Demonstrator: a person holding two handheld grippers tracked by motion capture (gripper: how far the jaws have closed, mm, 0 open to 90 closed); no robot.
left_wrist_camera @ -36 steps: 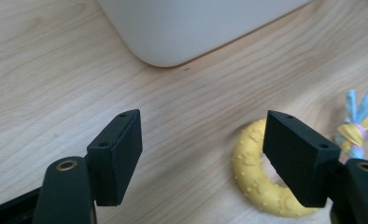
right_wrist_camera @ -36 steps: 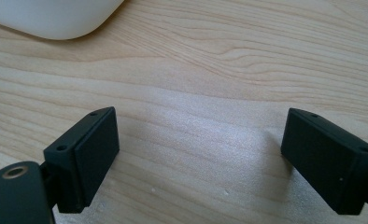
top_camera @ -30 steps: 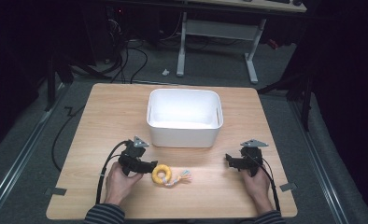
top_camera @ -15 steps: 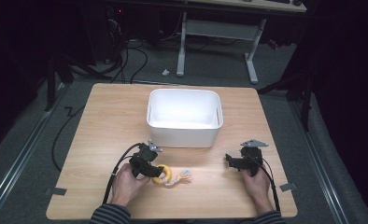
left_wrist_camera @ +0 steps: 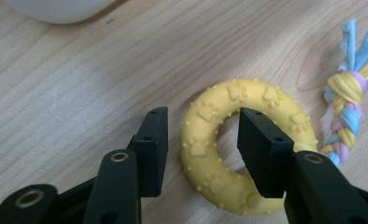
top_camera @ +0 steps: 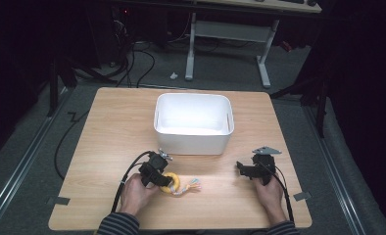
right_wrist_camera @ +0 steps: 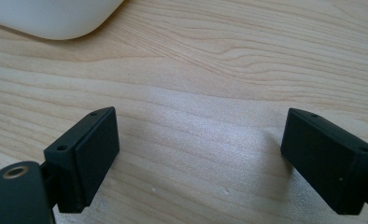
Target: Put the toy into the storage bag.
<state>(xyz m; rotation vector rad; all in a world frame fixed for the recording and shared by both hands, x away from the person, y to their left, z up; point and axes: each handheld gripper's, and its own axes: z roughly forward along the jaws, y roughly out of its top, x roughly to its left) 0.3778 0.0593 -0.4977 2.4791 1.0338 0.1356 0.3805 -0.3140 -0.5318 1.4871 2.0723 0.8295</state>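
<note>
A yellow rubber ring (top_camera: 174,184) (left_wrist_camera: 266,98) with paw prints lies flat on the wooden table (top_camera: 108,127), with a braided pastel rope (top_camera: 191,185) (left_wrist_camera: 345,112) tied to its right side. My left gripper (top_camera: 162,180) (left_wrist_camera: 201,135) points down over the ring's near-left band. One jaw stands outside the ring and the other in its hole. The jaws have just been closing, and a thin gap still shows between the outer pad and the ring. My right gripper (top_camera: 240,169) (right_wrist_camera: 198,140) rests open over bare wood at the right, holding nothing.
A white plastic bin (top_camera: 193,139) (left_wrist_camera: 56,9) (right_wrist_camera: 46,18) stands on the table just beyond both grippers. Cables trail from each gripper toward the table's near edge. Dark floor and desk legs lie past the far edge.
My left gripper has slid right onto the ring and its jaws have narrowed around the ring's band. The right gripper has stayed put.
</note>
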